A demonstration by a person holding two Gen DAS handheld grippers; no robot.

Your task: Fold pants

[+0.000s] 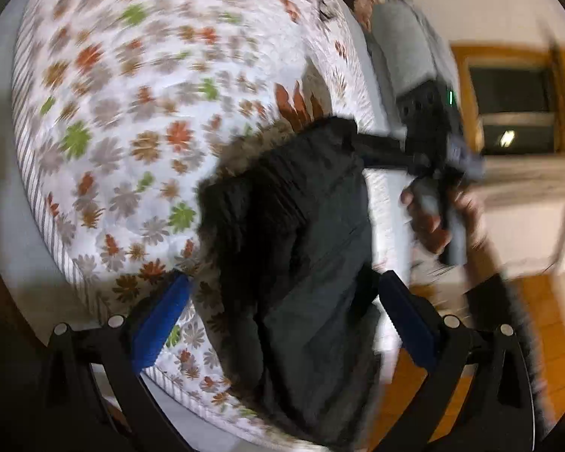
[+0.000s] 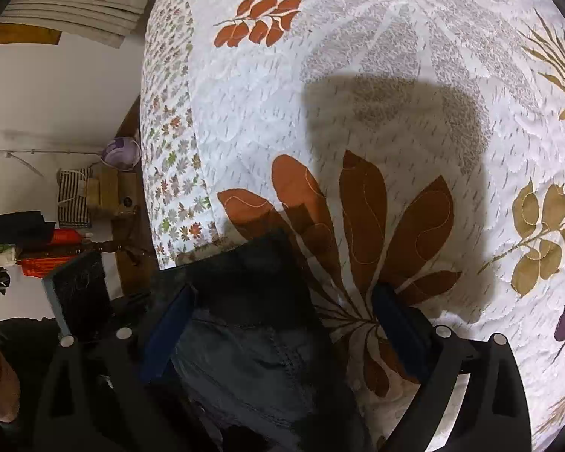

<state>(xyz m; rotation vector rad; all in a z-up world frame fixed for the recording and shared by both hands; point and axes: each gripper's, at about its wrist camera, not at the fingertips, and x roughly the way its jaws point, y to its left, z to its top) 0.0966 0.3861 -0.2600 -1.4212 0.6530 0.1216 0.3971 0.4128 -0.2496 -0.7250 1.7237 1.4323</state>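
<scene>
The dark grey pants (image 1: 290,226) lie bunched on a flowered quilt (image 1: 132,113) near the bed's edge. My left gripper (image 1: 286,320) is open, its blue pads (image 1: 162,324) wide apart on either side of the cloth. In the left wrist view the right gripper (image 1: 354,139), held by a hand (image 1: 429,222), reaches the far end of the pants. In the right wrist view the pants (image 2: 252,358) fill the gap between the right gripper's (image 2: 282,327) spread fingers, which are open above the leaf-print quilt (image 2: 395,56). The left wrist view is motion-blurred.
The bed edge runs beside a wooden floor (image 1: 546,320) and a wood-framed opening (image 1: 516,113). A bedside stand with boxes (image 2: 109,192) and a purple object (image 2: 122,154) sits left of the bed. A dark flat slab (image 2: 79,293) is near my right gripper's left finger.
</scene>
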